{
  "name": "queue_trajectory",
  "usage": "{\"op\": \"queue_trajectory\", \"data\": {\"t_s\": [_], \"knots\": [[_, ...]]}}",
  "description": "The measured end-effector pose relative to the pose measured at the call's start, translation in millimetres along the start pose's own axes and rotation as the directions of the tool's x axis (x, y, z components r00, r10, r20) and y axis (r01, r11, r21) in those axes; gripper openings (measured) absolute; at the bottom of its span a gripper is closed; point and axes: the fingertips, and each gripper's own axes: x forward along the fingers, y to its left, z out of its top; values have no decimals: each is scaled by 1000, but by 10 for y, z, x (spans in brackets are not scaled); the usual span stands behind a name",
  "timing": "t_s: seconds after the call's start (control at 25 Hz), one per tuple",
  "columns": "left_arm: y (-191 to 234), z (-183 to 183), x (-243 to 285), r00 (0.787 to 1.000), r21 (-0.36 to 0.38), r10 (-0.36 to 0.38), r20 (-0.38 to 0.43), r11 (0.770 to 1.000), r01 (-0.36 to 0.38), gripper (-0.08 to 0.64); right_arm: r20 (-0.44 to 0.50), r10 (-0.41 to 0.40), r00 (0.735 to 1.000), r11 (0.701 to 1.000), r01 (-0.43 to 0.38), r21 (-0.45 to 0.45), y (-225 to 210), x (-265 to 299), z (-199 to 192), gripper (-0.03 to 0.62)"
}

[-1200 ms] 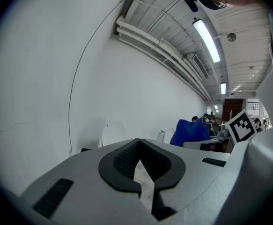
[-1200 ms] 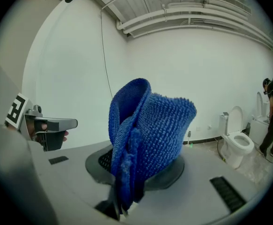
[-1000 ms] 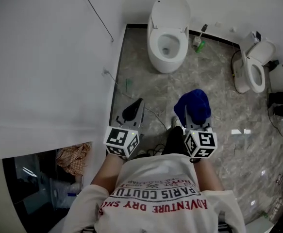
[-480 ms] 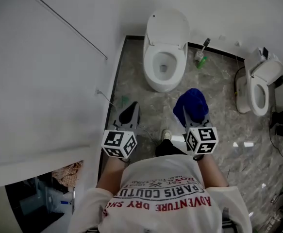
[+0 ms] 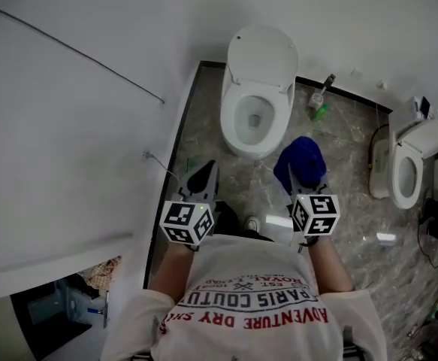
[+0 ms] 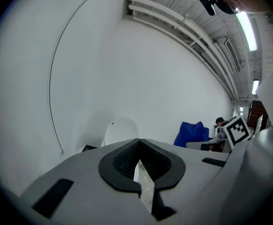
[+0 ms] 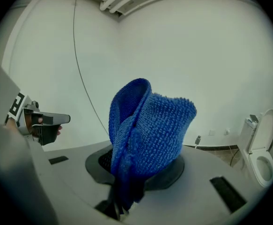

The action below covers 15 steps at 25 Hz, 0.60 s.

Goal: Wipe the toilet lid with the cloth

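While right gripper (image 5: 302, 179) jaws clamped on blue cloth (image 5: 299, 161), left gripper (image 5: 207, 170) jaws together; "PARIS COUTU" on shirt (image 5: 226, 273)

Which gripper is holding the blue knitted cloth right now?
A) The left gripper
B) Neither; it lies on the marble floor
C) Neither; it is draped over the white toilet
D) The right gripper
D: the right gripper view shows the blue knitted cloth pinched between the jaws of the right gripper, while the left gripper has its jaw tips together with nothing between them.
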Motion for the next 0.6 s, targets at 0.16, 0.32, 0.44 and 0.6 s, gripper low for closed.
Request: {"op": "queue_trajectory", "data": {"t_s": [0.16,0.32,0.44,0.6], "knots": [[260,96,406,1000,-9,17,-21,1000,-17,6,0,4,1000,1000,-4,12,-135,351,114,94],[397,247,1009,999,-15,-29,-30,999,28,6,-10,-19,1000,1000,19,13,-379,708,263,94],[621,407,1527,996,-13,-77,-37,997,76,6,-21,-60,998,998,60,24,-546,1117,400,94],[1027,690,2198,992,7,-122,-43,993,122,6,-42,-103,994,993,105,44,-698,1741,641,94]]}}
